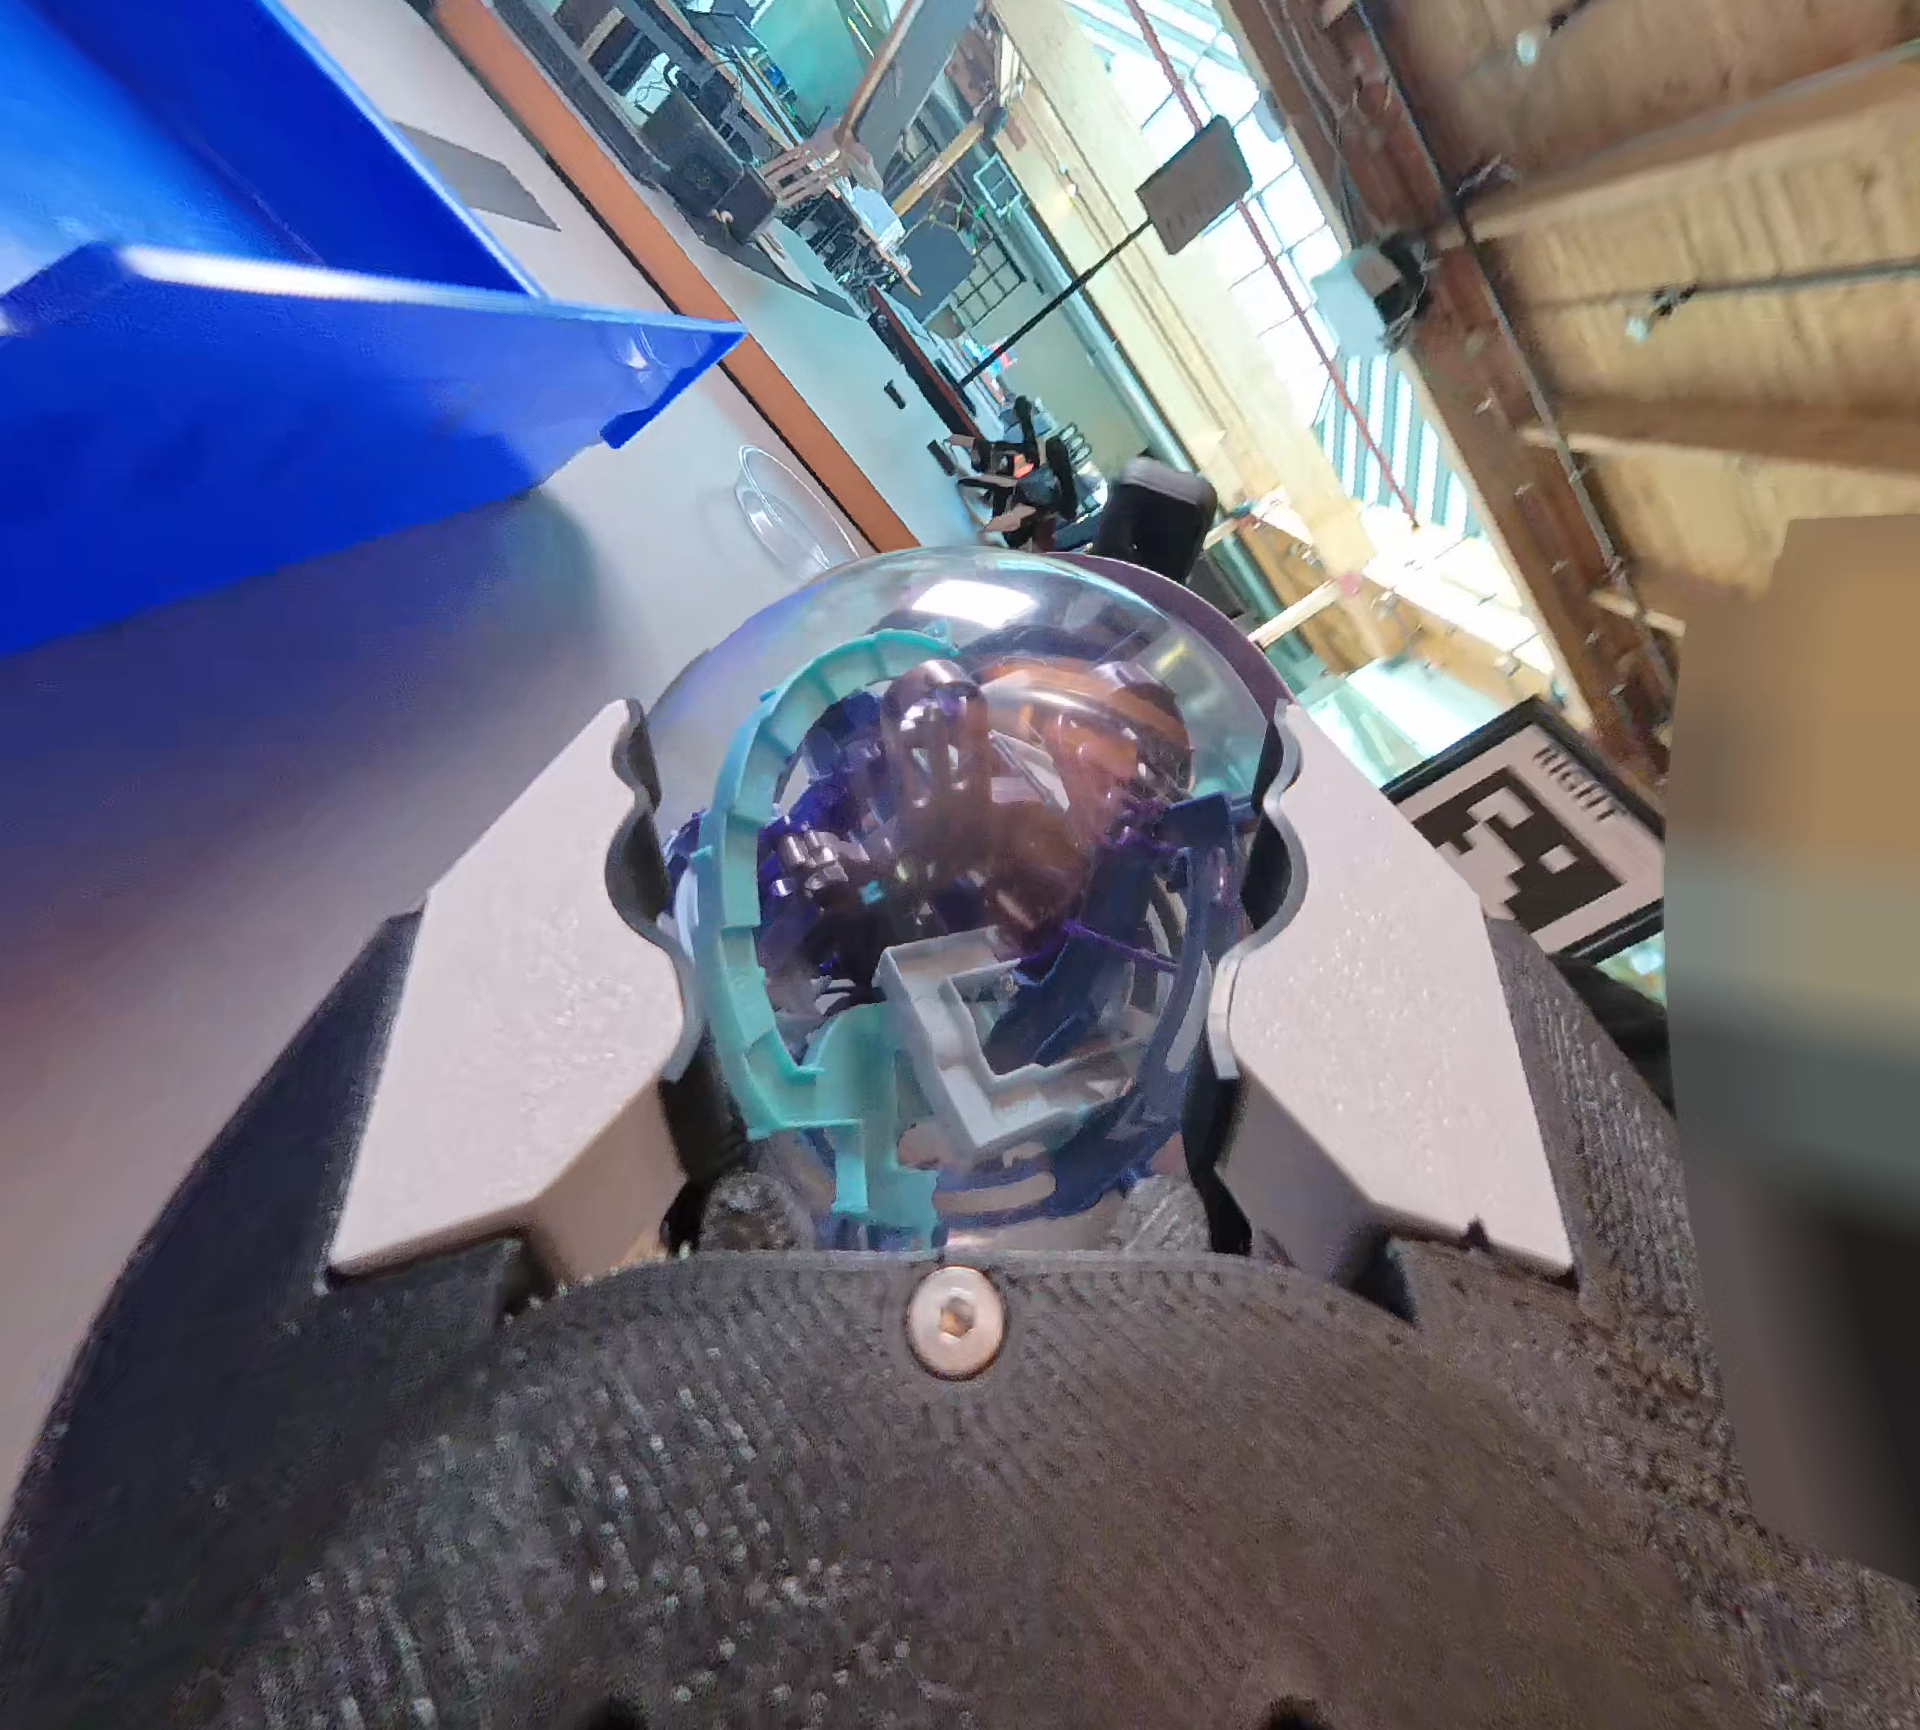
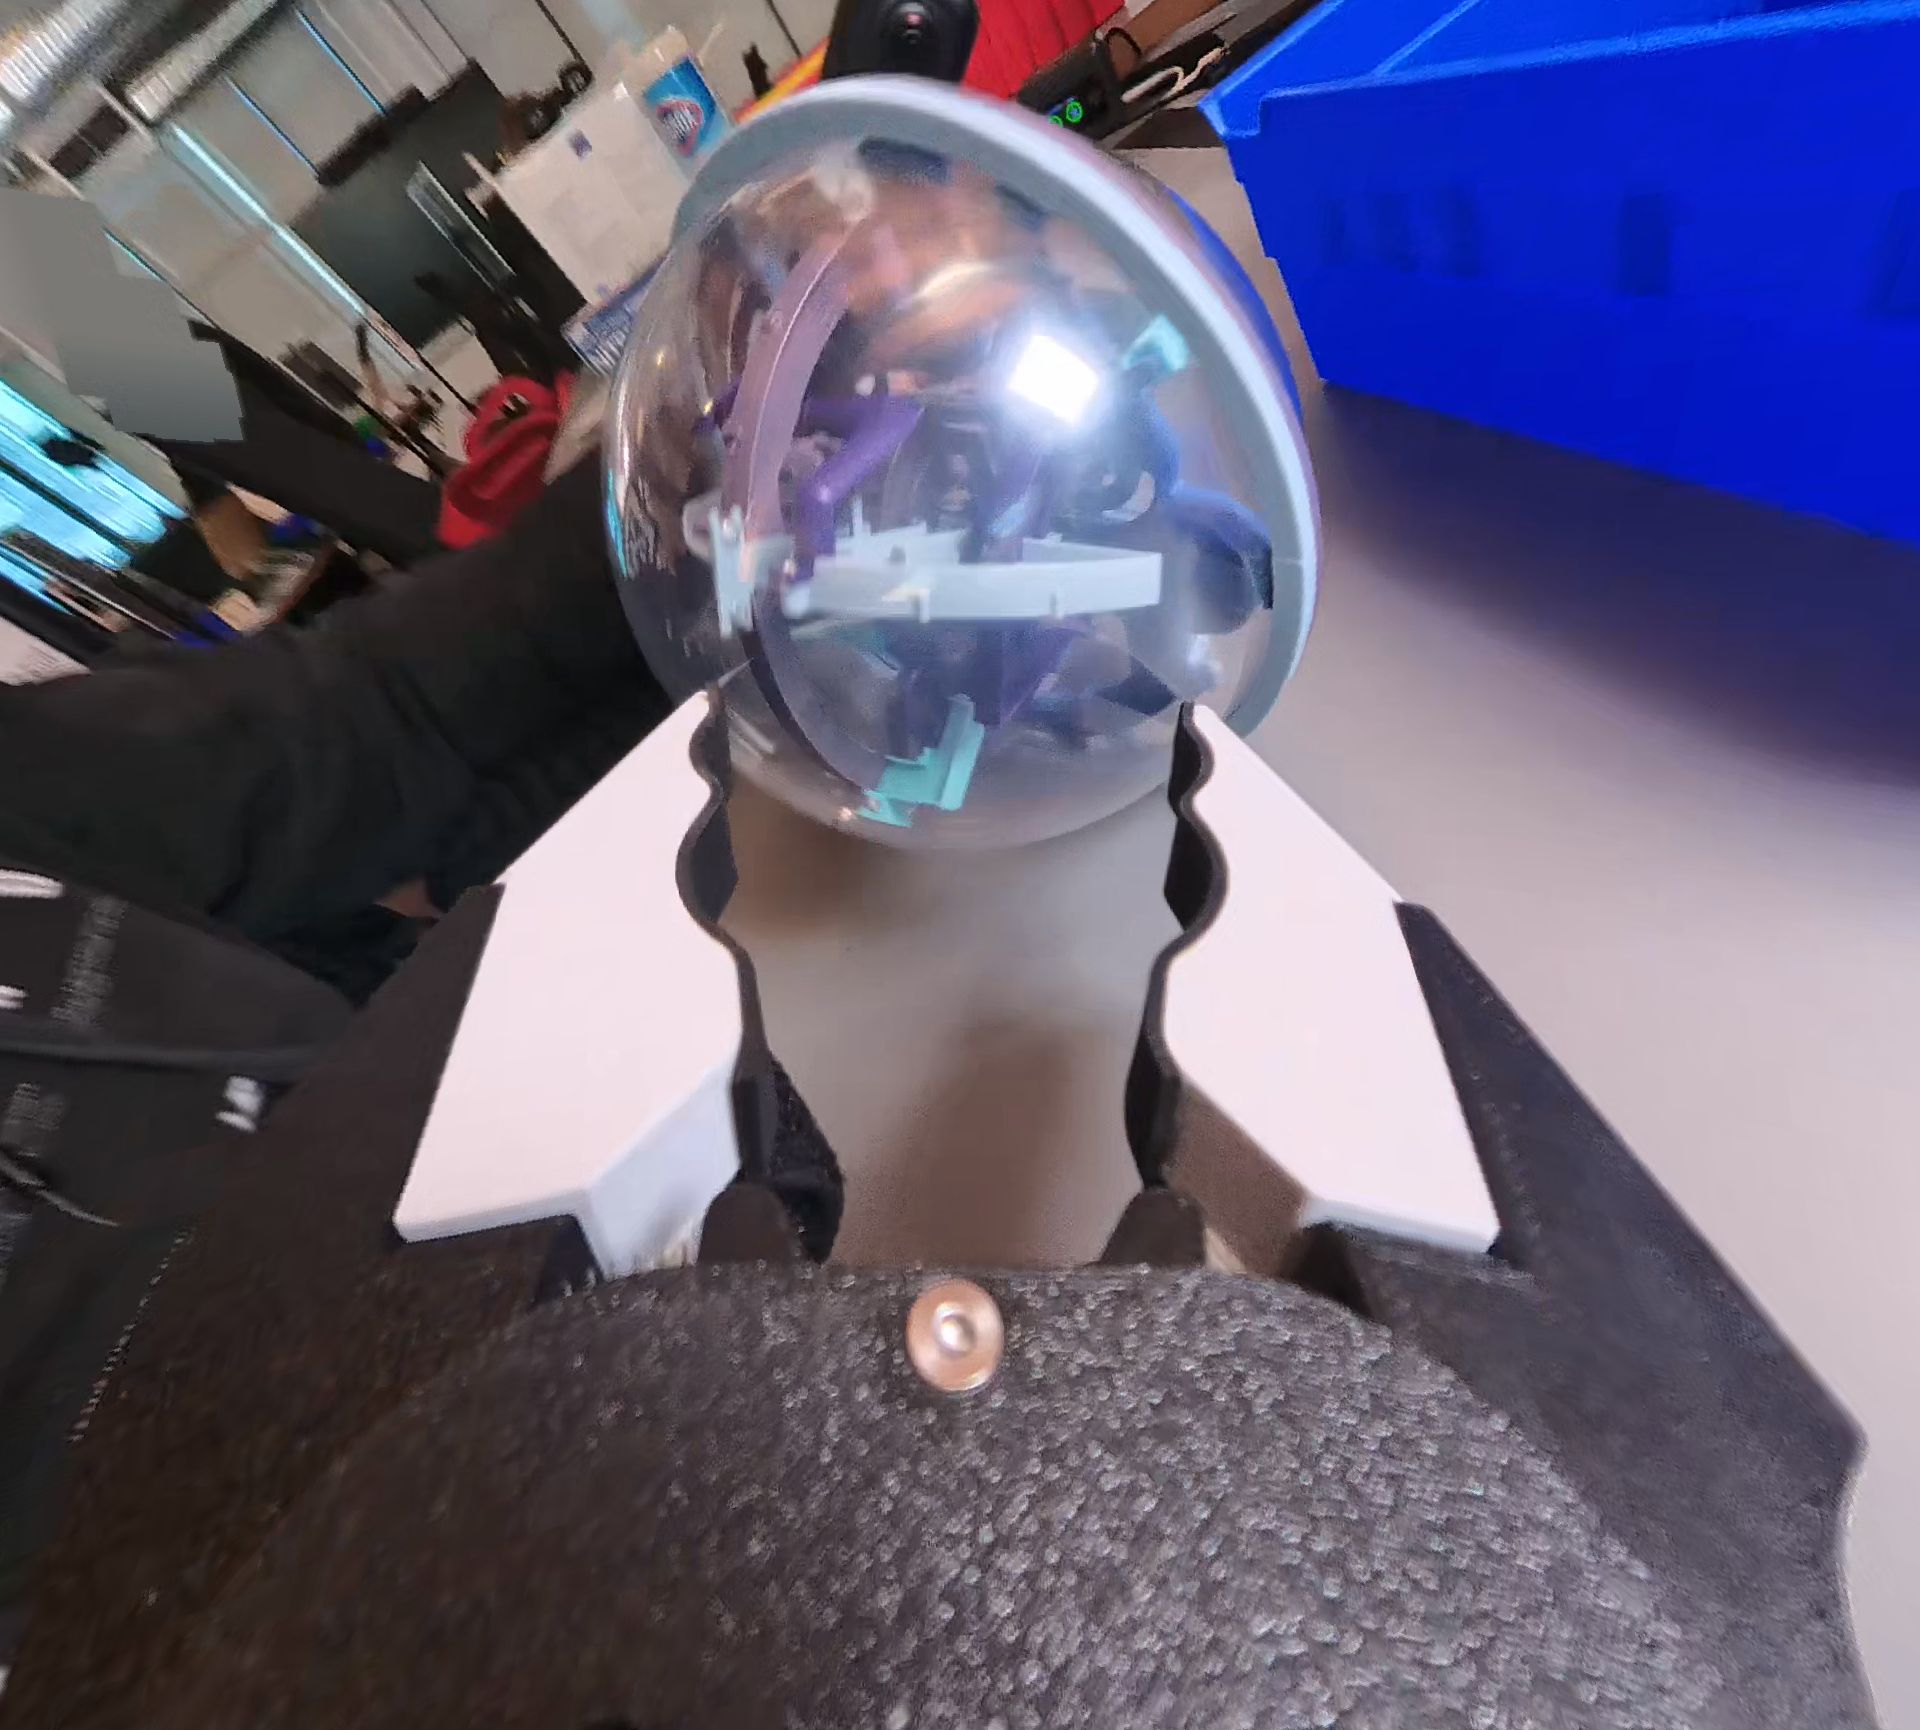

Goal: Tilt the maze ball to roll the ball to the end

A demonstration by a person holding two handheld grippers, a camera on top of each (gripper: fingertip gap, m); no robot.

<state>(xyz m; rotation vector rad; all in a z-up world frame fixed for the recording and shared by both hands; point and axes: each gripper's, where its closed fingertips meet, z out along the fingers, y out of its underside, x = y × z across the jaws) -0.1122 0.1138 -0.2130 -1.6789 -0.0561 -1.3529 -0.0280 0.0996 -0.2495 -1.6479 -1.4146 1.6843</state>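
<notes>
From the right gripper (image 2: pixel 951 735), the maze ball (image 2: pixel 956 475) blocks 12 o'clock, a blue bin (image 2: pixel 1621 246) walls off 2 o'clock; bare table (image 2: pixel 1558 849) lies open at 3.

1. A pale grey table (image 2: pixel 1558 849) with an orange-brown edge strip carries everything.
2. A blue bin (image 2: pixel 1621 246) stands directly on the table, its rim casting a bluish tint on the surface beside it.
3. A small clear plastic dish (image 1: pixel 774 508) lies on the table just beyond the blue bin's corner, near the table's edge strip.
</notes>
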